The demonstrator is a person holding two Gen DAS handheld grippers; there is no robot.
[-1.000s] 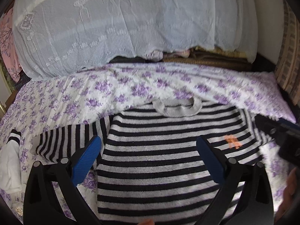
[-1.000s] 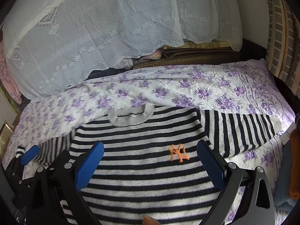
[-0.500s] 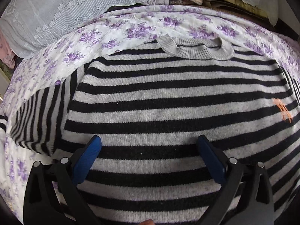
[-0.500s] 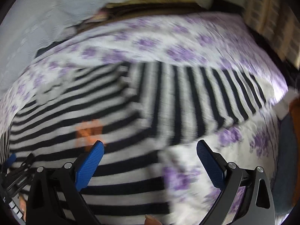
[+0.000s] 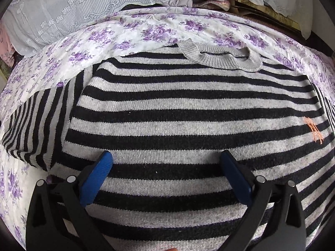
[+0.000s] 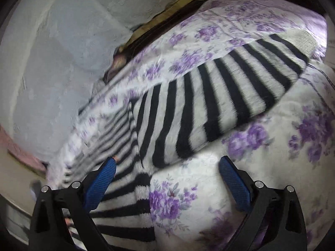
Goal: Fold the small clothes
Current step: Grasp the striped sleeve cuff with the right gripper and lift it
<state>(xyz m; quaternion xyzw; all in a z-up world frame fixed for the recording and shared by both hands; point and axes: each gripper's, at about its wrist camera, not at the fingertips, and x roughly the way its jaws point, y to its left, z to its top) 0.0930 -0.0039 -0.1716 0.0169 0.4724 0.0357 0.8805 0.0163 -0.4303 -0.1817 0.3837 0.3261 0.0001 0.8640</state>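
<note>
**Both grippers spread wide over a striped sweater on the bed**

Left gripper hangs low over the lower body of the black-and-grey striped sweater, its blue-padded fingers set wide apart with nothing between them but the knit below. Whether the pads touch the fabric cannot be told. The sweater lies flat, front up, on a bedspread printed with purple flowers, its grey ribbed collar pointing toward the far edge of the bed. A small orange embroidered mark sits on the chest toward the sweater's right-hand side in this view. One sleeve lies out to the left, its end partly tucked under a fold of the bedspread.

The right gripper is likewise spread wide and holds nothing. It straddles the side seam of the sweater's body, with one finger over the stripes and the other over bare bedspread. The other sleeve stretches away from it toward the bed's far right corner, ending in a grey cuff. This view is somewhat blurred. A white lace cloth covers bedding piled along the far edge.
</note>
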